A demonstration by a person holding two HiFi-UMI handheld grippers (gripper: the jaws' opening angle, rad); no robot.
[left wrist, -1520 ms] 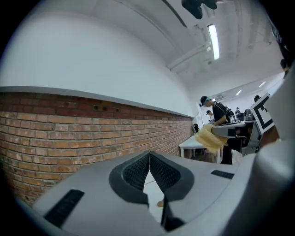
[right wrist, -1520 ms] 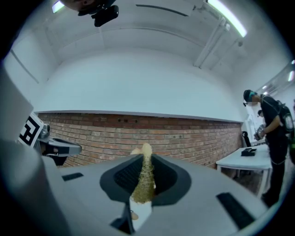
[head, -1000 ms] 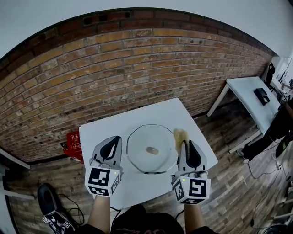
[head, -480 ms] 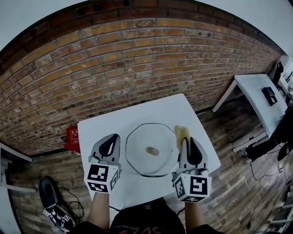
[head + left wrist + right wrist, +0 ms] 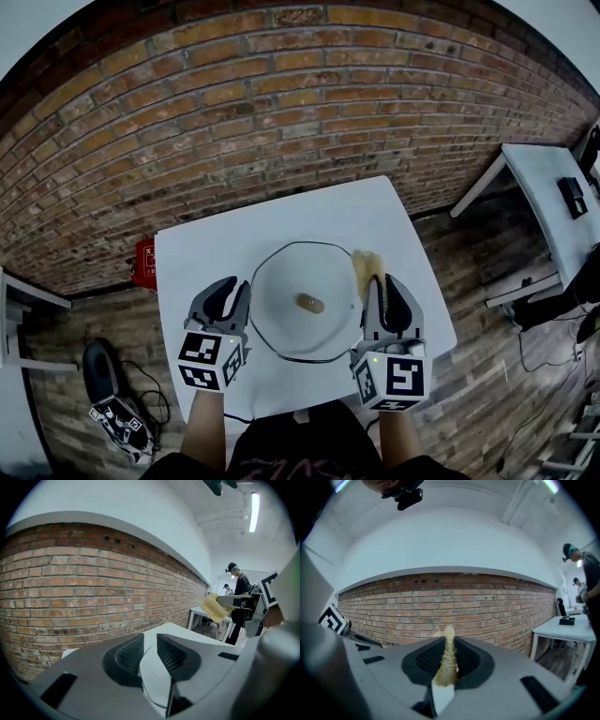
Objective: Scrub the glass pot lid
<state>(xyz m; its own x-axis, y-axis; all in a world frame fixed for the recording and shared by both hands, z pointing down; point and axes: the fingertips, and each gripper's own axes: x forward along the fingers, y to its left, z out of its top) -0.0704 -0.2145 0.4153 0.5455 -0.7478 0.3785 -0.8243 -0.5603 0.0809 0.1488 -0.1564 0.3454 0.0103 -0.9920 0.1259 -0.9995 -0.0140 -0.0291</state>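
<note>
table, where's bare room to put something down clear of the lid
Bare: the strip of table between the glass lid and the far edge by the brick wall; also a narrower strip between lid and near edge. Crowded: the lid's left, where the left gripper sits, jaws just opening, nothing between them, and its right, with the right gripper clamping the sponge.

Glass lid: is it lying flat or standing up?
Lying flat. The glass lid rests with its whole round rim on the white table.

The left tool (image 5: 227,292) and right tool (image 5: 379,281) are grey with black ribbed pads (image 5: 129,656). Behind each sits a white cube (image 5: 211,362) bearing black square markers.
</note>
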